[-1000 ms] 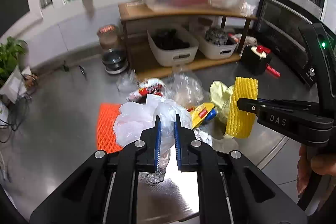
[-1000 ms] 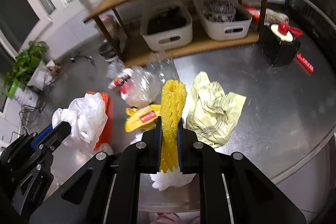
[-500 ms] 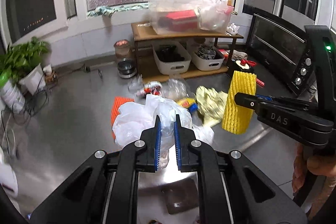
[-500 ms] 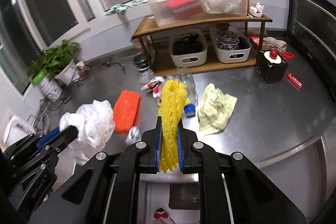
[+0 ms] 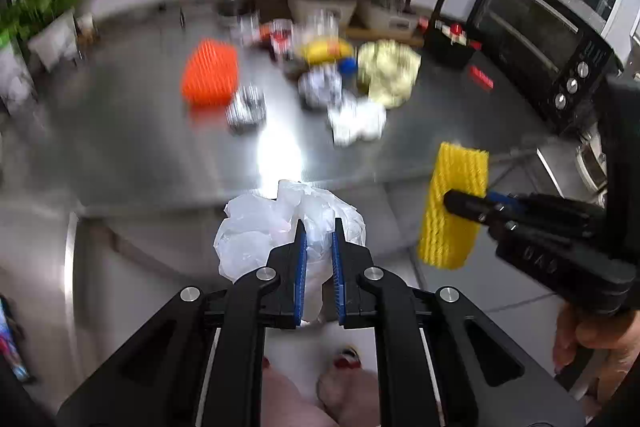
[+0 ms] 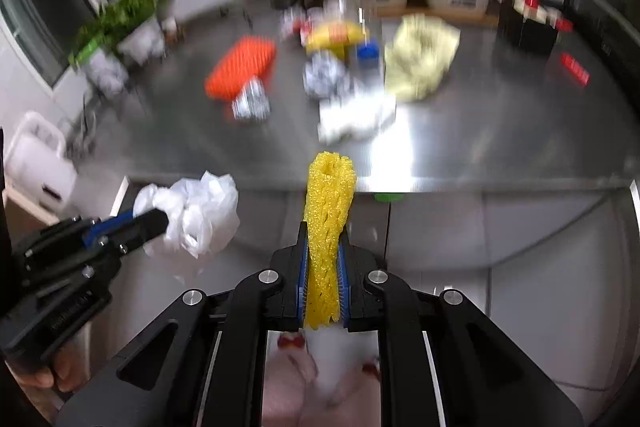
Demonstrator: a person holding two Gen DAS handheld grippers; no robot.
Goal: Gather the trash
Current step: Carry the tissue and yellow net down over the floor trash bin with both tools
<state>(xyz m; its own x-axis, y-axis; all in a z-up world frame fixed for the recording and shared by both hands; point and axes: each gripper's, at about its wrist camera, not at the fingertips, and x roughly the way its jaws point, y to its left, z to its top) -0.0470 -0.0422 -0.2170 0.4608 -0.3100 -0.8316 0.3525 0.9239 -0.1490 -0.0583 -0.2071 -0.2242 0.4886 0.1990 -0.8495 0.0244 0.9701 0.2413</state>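
Both grippers have been drawn back from the steel surface (image 5: 120, 131) since the earlier frames and now hang past its near edge, over the floor. The left gripper (image 5: 319, 239) has its fingers clamped on a crumpled white plastic bag (image 5: 256, 227), which bulges out ahead of the pads. The right gripper (image 6: 323, 263) has its fingers clamped on a yellow foam net sleeve (image 6: 329, 203), held upright with its open end uppermost.

Left on the surface, blurred, are an orange foam net (image 5: 210, 73), two crumpled foil balls (image 5: 246, 109), a white paper wad (image 5: 356, 119), a pale yellow bag (image 5: 388, 71), and a yellow wrapper (image 5: 324, 49) among smaller scraps at the back. A toaster oven (image 5: 540, 43) stands at the right edge.

The step in hand is judged to be the carrying of two collected pieces away from the surface toward a bin. No bin is shown in either view, so its place cannot be told. The next move is judged to call for both loads being brought over a receptacle and the fingers being parted there; the light bag may cling to the pads. Much of the trash is yet to be gathered.
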